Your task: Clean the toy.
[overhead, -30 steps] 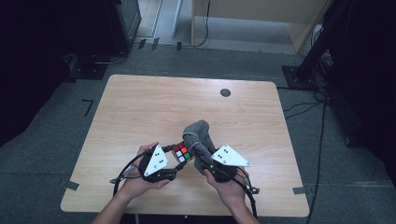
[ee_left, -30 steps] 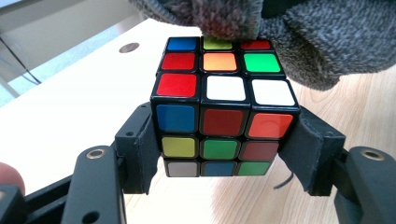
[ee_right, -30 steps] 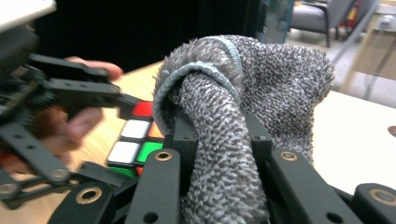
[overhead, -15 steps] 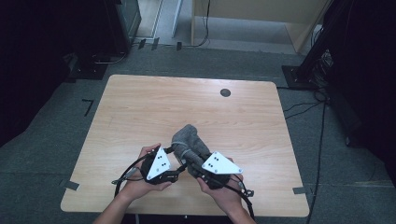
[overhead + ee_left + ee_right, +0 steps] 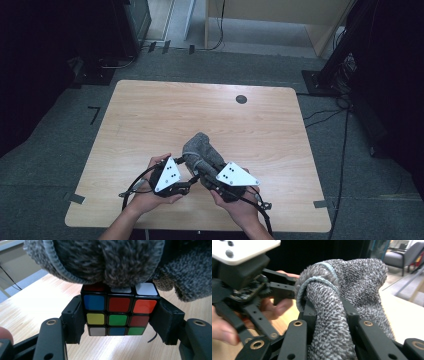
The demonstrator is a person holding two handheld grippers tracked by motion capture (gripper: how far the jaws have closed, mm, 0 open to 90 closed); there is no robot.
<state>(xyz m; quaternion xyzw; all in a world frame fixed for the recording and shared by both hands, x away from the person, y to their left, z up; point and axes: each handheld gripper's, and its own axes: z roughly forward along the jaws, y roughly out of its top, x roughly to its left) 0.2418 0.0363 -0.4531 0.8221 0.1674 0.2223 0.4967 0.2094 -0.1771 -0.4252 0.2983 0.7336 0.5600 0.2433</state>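
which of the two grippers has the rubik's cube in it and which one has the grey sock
The left gripper is shut on the Rubik's cube; the right gripper pinches the grey sock, held over the cube's top.

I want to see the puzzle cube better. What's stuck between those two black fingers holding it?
Only the cube itself: in the left gripper view the left gripper's fingers press on its two sides, and the grey sock droops over its top.

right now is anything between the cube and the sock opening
Nothing visible. The cube, clamped in the left hand-held gripper, sits right under the grey sock, whose cuff the right hand-held gripper holds; the sock already touches the cube's top.
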